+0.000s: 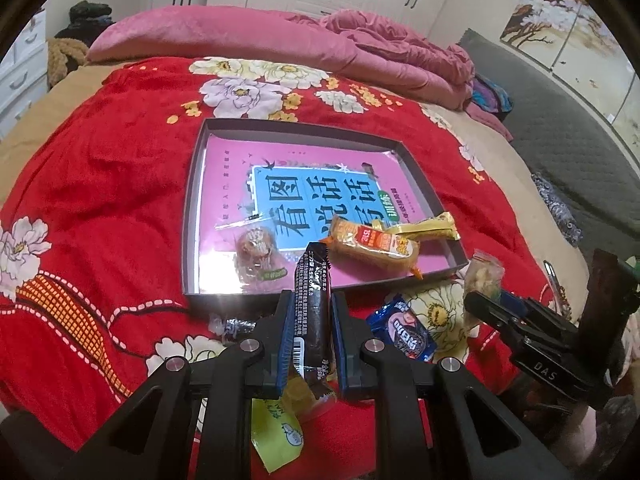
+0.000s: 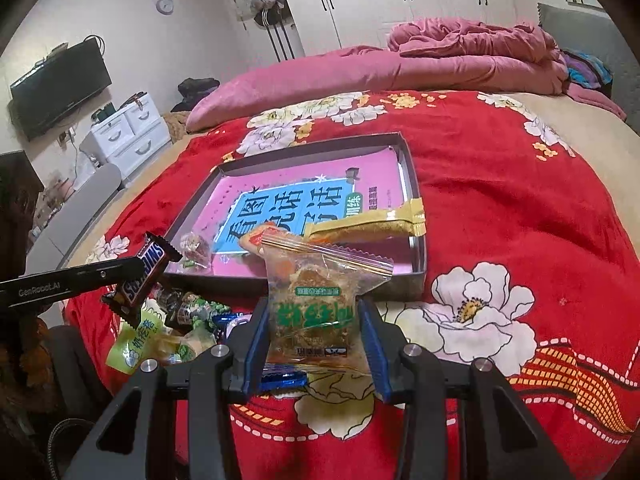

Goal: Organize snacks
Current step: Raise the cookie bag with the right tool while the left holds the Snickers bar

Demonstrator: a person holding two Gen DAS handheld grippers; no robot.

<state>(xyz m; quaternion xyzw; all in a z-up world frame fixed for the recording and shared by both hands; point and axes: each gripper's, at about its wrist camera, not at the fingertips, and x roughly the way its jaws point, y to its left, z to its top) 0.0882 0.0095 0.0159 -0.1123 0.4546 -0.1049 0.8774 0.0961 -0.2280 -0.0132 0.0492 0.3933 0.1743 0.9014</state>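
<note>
A shallow grey box [image 1: 194,216] lies on the red flowered blanket with a pink and blue book flat inside it. Along its near side lie an orange-wrapped cake [image 1: 372,246], a gold wrapper [image 1: 430,226] and a clear-wrapped round pastry [image 1: 256,248]. My left gripper [image 1: 312,300] is shut on a dark brown Snickers bar [image 1: 314,276], held upright just in front of the box's near wall. My right gripper [image 2: 314,312] is shut on a clear packet with green print [image 2: 316,300], also short of the near wall, to the right of the left gripper.
Loose snacks lie on the blanket before the box: a blue Oreo packet [image 1: 404,332], a yellow-green packet [image 2: 132,344] and a dark patterned packet [image 2: 188,310]. A pink quilt [image 1: 256,36] is heaped at the bed's far side. White drawers [image 2: 128,136] and a wall television [image 2: 56,88] stand to the left.
</note>
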